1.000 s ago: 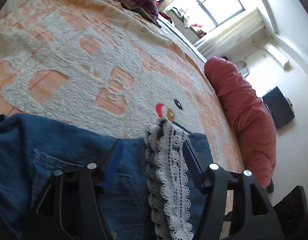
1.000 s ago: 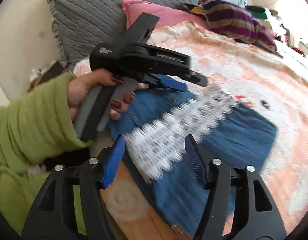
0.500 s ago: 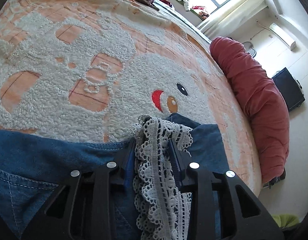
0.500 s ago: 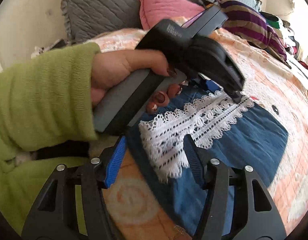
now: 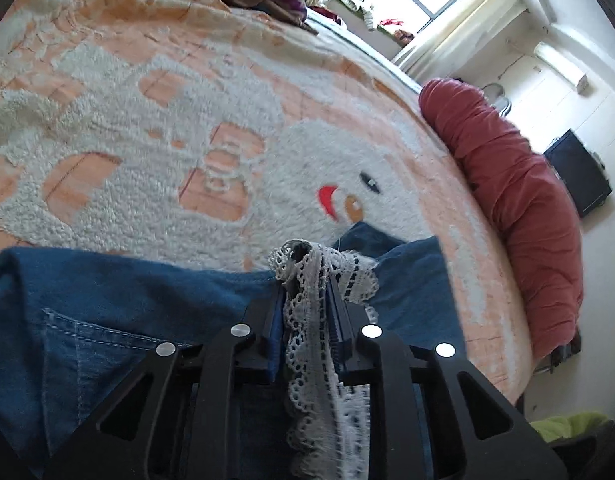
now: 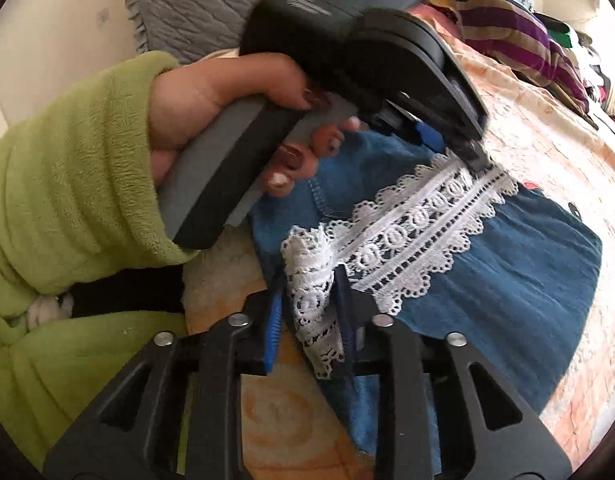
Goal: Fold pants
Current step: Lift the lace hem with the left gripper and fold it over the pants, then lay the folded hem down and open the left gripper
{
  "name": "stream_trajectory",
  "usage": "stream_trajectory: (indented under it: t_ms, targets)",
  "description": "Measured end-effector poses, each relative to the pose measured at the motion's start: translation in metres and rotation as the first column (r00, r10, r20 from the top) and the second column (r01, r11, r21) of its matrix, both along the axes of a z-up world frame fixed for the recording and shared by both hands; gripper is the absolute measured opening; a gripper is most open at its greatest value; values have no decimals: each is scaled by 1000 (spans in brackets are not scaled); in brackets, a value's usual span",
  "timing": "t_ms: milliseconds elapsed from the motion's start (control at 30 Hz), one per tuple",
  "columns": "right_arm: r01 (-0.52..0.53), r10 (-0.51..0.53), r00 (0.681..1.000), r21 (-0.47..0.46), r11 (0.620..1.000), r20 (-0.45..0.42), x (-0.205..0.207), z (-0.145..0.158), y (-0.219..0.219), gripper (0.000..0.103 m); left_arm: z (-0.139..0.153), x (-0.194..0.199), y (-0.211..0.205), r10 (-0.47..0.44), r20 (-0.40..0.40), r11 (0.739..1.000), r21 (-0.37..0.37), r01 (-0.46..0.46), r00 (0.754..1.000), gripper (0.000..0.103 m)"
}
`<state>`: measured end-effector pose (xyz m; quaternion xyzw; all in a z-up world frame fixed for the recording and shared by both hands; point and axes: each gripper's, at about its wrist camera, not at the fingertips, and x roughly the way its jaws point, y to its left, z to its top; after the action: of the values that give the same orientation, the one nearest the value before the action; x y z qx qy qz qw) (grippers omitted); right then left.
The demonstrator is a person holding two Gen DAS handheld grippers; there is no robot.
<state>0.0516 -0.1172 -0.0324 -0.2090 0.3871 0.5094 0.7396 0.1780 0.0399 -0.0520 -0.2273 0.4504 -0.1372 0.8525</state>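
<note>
**Both grippers pinch the lace hem of the jeans**

Sunlit bedroom, a wide bed under a fuzzy orange-and-white snowman blanket (image 5: 227, 92), a long red bolster (image 5: 519, 216) along its far edge. On the blanket lie the blue denim pants (image 5: 119, 304), flat, with a white crocheted lace trim band (image 6: 419, 232) running across the leg end.

The left gripper (image 5: 307, 304) points down at the cloth, its jaws closing, and one end of the lace is bunched upright between its pads with denim spreading away to both sides. The right gripper (image 6: 307, 300) does the same at the other end of the trim: jaws closing, lace gathered between them, the rest of the band stretching ahead of it toward the left gripper, which a hand (image 6: 211, 96) in a fuzzy green sleeve (image 6: 67, 176) holds just beyond.

My worry is the bite. From where I stand, both pairs of pads seem to hold mostly lace, and I cannot tell how much denim is under it. If only trim is caught, lifting could let the heavy denim sag, slip free, or strain the stitching. An uneven lift between the two hands would also skew the fold, and the shaggy blanket may drag on the cloth.
</note>
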Motion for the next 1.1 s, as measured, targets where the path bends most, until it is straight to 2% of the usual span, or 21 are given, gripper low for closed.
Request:
stream_trajectory:
  t_ms: [33, 100, 133, 167, 233, 300, 400, 500, 533, 600, 633, 667, 700, 800, 900, 1033, 1100]
  targets:
    - [-11, 11, 1000, 9, 1000, -8, -1, 2, -2, 29, -4, 0, 0, 1, 1, 1000, 4, -1, 1000, 27]
    - [-24, 25, 999, 41, 999, -23, -3, 10, -10, 34, -5, 0, 2, 5, 10, 1000, -9, -5, 1000, 30]
    - [-26, 28, 999, 57, 998, -34, -3, 15, -14, 37, -2, -2, 3, 14, 22, 1000, -8, -14, 1000, 38]
    - [-22, 26, 999, 79, 997, -44, -4, 20, -20, 45, 5, -5, 5, 27, 41, 1000, 2, -27, 999, 51]
    - [10, -5, 999, 117, 993, -45, -5, 31, -38, 49, 20, -14, 7, 41, 91, 999, 25, -44, 995, 57]
    - [69, -68, 998, 119, 990, -12, 0, 39, -57, 54, 34, -25, 7, 39, 129, 997, 57, -47, 991, 57]
    - [164, -166, 986, 96, 982, 19, 11, 41, -82, 55, 51, -46, 2, 25, 166, 992, 122, -46, 986, 57]
    - [227, -229, 973, 68, 971, 14, 20, 33, -99, 54, 61, -70, -11, -8, 188, 988, 155, -21, 982, 57]
    - [231, -232, 973, 63, 971, 10, 22, 31, -102, 54, 64, -83, -19, -25, 210, 981, 191, -16, 977, 54]
    - [227, -228, 974, 54, 972, 3, 22, 26, -107, 48, 66, -98, -36, -67, 226, 968, 250, 9, 972, 39]
    - [222, -222, 975, 45, 974, -2, 20, 22, -107, 47, 65, -107, -46, -100, 220, 962, 271, 37, 970, 26]
    - [218, -218, 976, 26, 975, -5, 19, 17, -107, 46, 63, -114, -52, -125, 214, 957, 282, 61, 969, 23]
    - [223, -223, 975, 4, 975, -5, 17, 13, -107, 45, 61, -120, -59, -154, 203, 950, 300, 88, 967, 23]
    - [253, -254, 967, -53, 966, -22, 17, -1, -110, 45, 45, -137, -77, -231, 140, 903, 398, 159, 963, 23]
    - [276, -278, 959, -47, 960, -47, 17, -8, -120, 43, 25, -141, -79, -228, 81, 874, 456, 167, 970, 23]
    - [294, -296, 954, -32, 955, -52, 13, -11, -125, 43, 20, -140, -64, -203, 77, 905, 396, 157, 976, 25]
    - [293, -295, 954, -32, 955, -52, 14, -12, -125, 44, 18, -137, -60, -192, 75, 910, 387, 149, 979, 26]
